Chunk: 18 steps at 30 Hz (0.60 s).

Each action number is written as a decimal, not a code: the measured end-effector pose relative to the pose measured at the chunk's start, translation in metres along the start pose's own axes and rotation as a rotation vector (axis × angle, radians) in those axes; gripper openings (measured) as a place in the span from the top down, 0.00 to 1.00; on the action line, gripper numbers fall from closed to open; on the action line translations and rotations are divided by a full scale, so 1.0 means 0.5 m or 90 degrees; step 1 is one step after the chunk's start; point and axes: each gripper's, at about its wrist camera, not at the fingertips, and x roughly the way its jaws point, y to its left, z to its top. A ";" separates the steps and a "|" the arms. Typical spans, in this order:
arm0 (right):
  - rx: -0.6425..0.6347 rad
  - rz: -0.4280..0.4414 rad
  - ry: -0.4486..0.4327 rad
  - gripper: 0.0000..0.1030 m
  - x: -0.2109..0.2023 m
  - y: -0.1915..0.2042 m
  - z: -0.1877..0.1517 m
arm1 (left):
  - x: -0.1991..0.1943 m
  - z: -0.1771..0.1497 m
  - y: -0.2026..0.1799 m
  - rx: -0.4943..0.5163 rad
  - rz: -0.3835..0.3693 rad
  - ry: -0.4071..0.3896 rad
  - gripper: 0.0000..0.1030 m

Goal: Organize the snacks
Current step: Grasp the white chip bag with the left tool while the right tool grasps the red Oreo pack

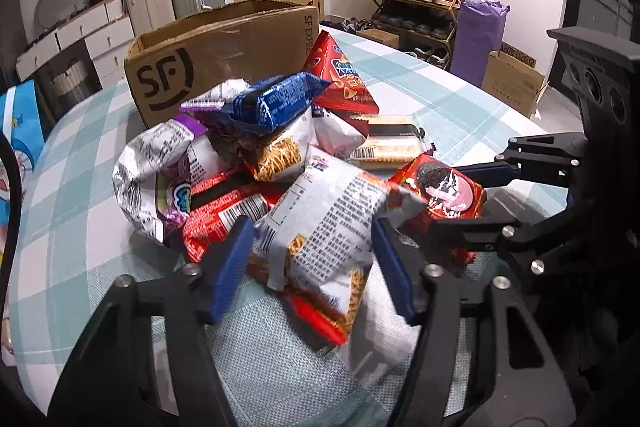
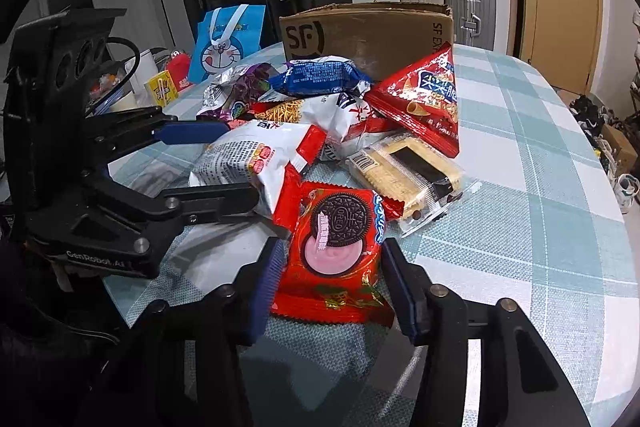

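The left gripper clamps the white noodle-snack bag at the near edge of the snack pile. The right gripper clamps the red Oreo pack at 3 o'clock of that bag. The cardboard box stands at 12 o'clock behind the pile on the checked table.

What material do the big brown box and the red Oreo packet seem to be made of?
Brown box: most likely corrugated cardboard with a matte finish; its top edges look rough and worn and the logo is printed in black.
Red Oreo packet: probably thin plastic film, glossy; it shows bright highlights, wrinkles and crimped end seals.
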 end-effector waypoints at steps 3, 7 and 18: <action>0.004 0.003 -0.003 0.55 -0.003 -0.004 -0.001 | -0.006 -0.005 0.001 -0.003 -0.014 0.002 0.55; 0.005 0.001 -0.004 0.55 -0.003 -0.007 0.000 | -0.014 -0.009 0.002 -0.007 -0.028 0.008 0.55; 0.005 0.005 -0.001 0.55 -0.002 -0.008 0.001 | -0.004 0.018 0.002 0.023 -0.018 0.008 0.30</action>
